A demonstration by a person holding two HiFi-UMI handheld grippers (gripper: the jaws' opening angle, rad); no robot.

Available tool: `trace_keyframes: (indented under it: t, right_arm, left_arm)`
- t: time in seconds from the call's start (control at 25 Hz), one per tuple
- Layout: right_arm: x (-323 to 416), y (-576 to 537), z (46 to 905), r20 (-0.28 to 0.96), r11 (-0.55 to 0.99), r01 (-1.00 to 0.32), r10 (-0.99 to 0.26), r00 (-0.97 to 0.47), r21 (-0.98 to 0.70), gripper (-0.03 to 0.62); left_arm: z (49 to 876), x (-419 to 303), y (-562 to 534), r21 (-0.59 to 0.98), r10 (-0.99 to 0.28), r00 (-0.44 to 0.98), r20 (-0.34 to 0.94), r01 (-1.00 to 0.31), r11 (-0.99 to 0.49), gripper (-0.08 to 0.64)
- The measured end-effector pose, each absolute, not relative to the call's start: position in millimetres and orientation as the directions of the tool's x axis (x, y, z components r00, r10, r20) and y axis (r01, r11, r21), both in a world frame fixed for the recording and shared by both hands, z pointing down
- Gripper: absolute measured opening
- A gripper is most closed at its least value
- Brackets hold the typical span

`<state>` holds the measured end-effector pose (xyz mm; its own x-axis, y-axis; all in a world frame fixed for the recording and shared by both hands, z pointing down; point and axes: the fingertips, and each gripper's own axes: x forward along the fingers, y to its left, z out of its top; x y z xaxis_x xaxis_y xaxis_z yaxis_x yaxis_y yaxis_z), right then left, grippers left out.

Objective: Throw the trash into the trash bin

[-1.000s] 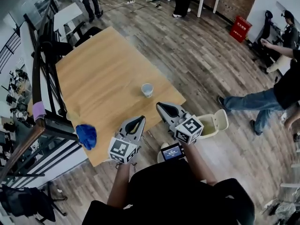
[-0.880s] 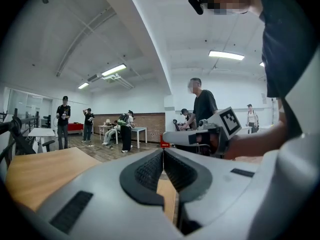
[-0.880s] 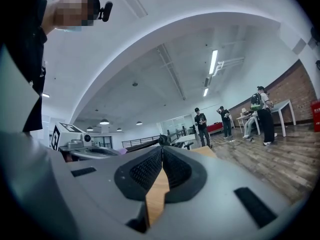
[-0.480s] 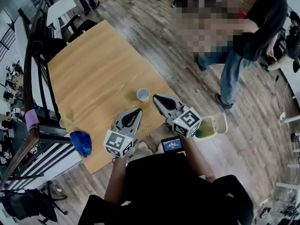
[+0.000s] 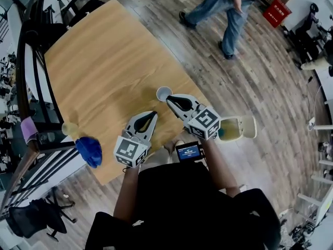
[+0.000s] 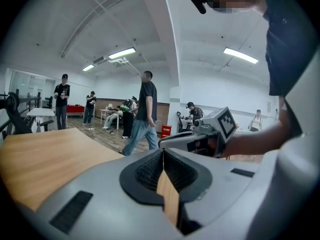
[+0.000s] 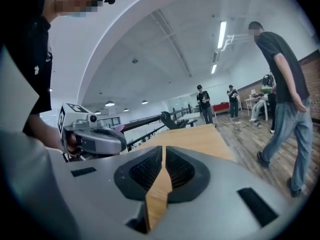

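Observation:
A white paper cup (image 5: 163,93) stands upright near the right edge of the wooden table (image 5: 104,72). My right gripper (image 5: 170,99) is shut and empty, with its tips just beside the cup on the near side. In the right gripper view its jaws (image 7: 163,149) meet over the tabletop. My left gripper (image 5: 153,114) is also shut and empty, a little nearer and to the left, over the table's front edge. Its closed jaws (image 6: 163,151) hide the cup. The cream trash bin (image 5: 237,128) stands on the floor to the right with its lid up.
A crumpled blue thing (image 5: 89,151) and a small yellowish thing (image 5: 70,129) lie at the table's near left corner. A black railing (image 5: 26,87) runs along the left. A person (image 5: 229,4) walks across the wood floor beyond the table. A red box (image 5: 277,12) sits far right.
Both grippers moved forward over the table's front edge, and the right one's tips came up beside the cup. A person walked from the right across to the far side.

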<state>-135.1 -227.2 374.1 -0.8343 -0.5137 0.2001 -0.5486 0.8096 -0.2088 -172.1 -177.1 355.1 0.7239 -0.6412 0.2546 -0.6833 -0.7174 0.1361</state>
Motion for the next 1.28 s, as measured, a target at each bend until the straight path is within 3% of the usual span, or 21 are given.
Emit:
trace_keyframes:
  t: [0.16,0.24,0.28,0.6,0.84,1.28]
  right_arm:
    - [-149.9,-249.7,427.6,0.324,0.813,-0.56,-0.493,-0.807,-0.159,0.004]
    - [-154.4,-255.5,458.4,0.403,0.816,-0.56,-0.469,-0.786,-0.144,0.097]
    - [-156.5,-257.3,472.2,0.437,0.82,-0.555,-0.453,-0.777,-0.137,0.11]
    - [-161.5,-273.3,537.3,0.596,0.85,-0.523,-0.449,-0.666,0.056,0.11]
    - [-161.7,-273.3,540.2,0.614,0.851,-0.509,-0.47,-0.634,0.126,0.02]
    - [-138.1,-269.1,520.2,0.568,0.814,-0.571,-0.522,-0.636,0.109,0.012]
  left_arm:
    - [386.4,-189.0,-190.6,0.182,-0.642,0.707,0.296,-0.702,-0.689,0.009]
    - [400.4,-191.2,-193.7,0.2,-0.636,0.702,0.32,-0.706,-0.679,0.009]
    - [406.3,-191.1,-194.8,0.207,-0.633,0.701,0.329,-0.708,-0.676,0.009]
    - [443.5,-188.6,-199.1,0.243,-0.613,0.696,0.374,-0.711,-0.66,0.009]
    - [444.6,-194.5,-205.5,0.247,-0.619,0.693,0.369,-0.715,-0.654,0.009]
    - [440.5,-172.7,-206.4,0.235,-0.572,0.738,0.358,-0.664,-0.71,0.009]
